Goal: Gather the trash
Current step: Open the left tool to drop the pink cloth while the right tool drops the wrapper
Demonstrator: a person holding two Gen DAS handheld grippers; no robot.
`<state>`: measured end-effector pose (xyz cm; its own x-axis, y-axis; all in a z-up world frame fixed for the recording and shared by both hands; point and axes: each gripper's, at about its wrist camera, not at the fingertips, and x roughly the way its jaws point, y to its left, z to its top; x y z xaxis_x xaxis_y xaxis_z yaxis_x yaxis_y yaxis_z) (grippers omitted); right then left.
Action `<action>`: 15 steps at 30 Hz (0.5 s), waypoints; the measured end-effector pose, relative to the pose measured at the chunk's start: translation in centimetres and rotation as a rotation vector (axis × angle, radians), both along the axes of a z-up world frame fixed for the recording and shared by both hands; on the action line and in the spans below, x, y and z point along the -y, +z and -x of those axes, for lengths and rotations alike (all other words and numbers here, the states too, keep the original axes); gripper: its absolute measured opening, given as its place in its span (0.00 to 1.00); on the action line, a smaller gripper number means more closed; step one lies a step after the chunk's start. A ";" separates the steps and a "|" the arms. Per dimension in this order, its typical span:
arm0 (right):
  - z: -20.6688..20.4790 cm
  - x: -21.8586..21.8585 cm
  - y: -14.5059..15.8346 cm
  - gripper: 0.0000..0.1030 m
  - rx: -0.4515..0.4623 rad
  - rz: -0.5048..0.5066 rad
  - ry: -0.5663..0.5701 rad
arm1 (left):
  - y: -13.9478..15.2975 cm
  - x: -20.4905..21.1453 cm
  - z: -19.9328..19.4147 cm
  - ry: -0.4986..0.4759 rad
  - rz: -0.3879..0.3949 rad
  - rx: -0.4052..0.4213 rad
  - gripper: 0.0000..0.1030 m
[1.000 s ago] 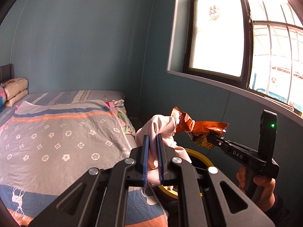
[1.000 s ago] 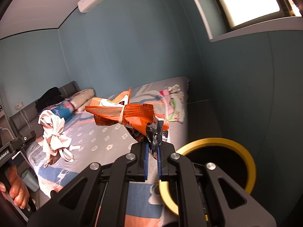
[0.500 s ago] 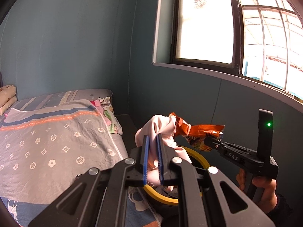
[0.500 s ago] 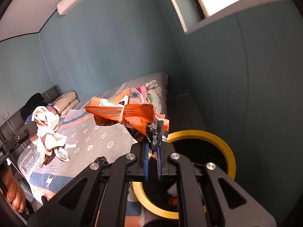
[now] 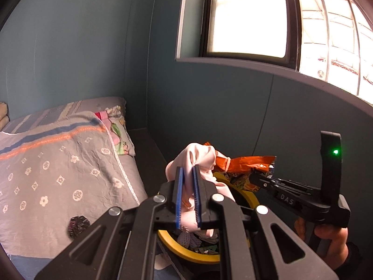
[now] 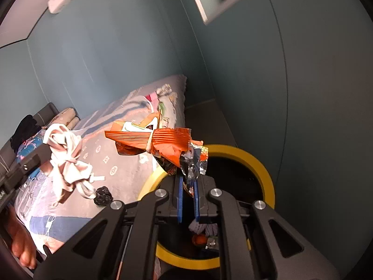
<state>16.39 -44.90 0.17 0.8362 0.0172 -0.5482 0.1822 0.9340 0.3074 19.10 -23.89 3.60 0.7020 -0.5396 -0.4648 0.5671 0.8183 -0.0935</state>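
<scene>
Right wrist view: right gripper clamps the orange wrapper above the yellow-rimmed bin; left gripper pinches a pale cloth wad. Neither dropped yet; a black scrap waits at nine o'clock.

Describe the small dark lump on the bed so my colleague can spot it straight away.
Start at the bed with its grey flower-print cover, then go to the edge nearest the yellow-rimmed bin. There lies a crumpled black wad, just below the pale cloth hanging from the left tool. It is the only black, shiny scrap on the cover.
</scene>
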 end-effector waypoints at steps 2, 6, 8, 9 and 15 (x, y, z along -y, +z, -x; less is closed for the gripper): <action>-0.7 0.5 -0.8 0.07 -0.023 -0.013 -0.015 | -1.0 0.9 -1.1 0.001 -0.011 -0.022 0.08; -1.7 0.9 -2.0 0.08 -0.046 -0.023 -0.016 | -2.9 2.3 -3.2 0.004 -0.018 -0.078 0.08; -2.3 1.0 -2.4 0.08 -0.052 -0.023 -0.016 | -4.0 2.7 -4.3 0.017 -0.010 -0.104 0.08; -2.7 1.2 -2.6 0.08 -0.053 -0.025 -0.014 | -4.3 2.8 -4.7 0.023 -0.002 -0.116 0.08; -2.6 1.6 -3.7 0.11 -0.065 -0.027 -0.036 | -6.3 2.7 -6.5 0.014 0.040 -0.225 0.26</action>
<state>19.02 -46.48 -3.48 0.7994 0.0040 -0.6008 0.2354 0.9179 0.3193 25.58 -26.54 -2.66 0.5906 -0.5514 -0.5891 0.5167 0.8192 -0.2487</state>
